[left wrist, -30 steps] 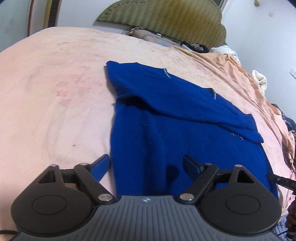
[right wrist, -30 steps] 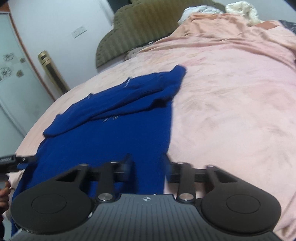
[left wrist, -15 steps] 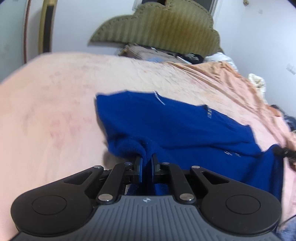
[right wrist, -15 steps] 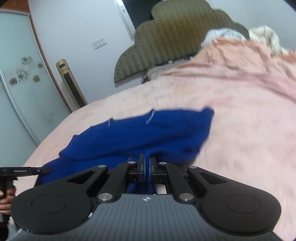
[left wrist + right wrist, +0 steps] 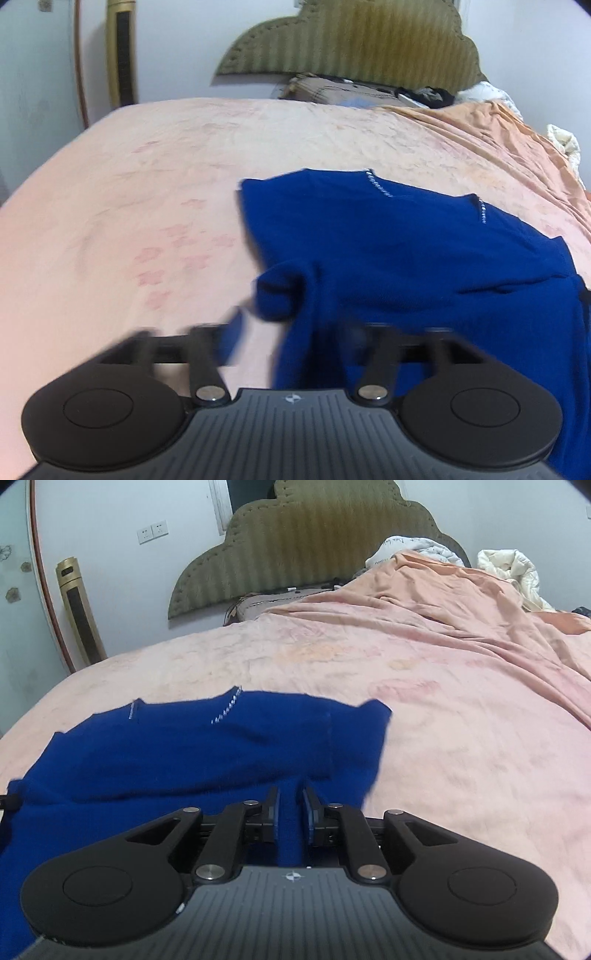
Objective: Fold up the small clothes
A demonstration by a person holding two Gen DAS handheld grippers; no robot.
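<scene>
The pink bedsheet (image 5: pixel 122 206) lies bare and flat to the left of the blue garment (image 5: pixel 406 251), giving open room to pass there, and another bare stretch lies to its right (image 5: pixel 461 738). Toward the headboard (image 5: pixel 314 546) the way is blocked by a cardboard box (image 5: pixel 332 88) and dark clutter. At the far right, bunched orange bedding (image 5: pixel 461 590) and a white quilt (image 5: pixel 513 568) rise as a ridge

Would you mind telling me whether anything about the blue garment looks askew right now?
Yes: the blue garment's near-left corner sits bunched and curled rather than flat on the pink bedsheet, just ahead of the opening left gripper.
</scene>
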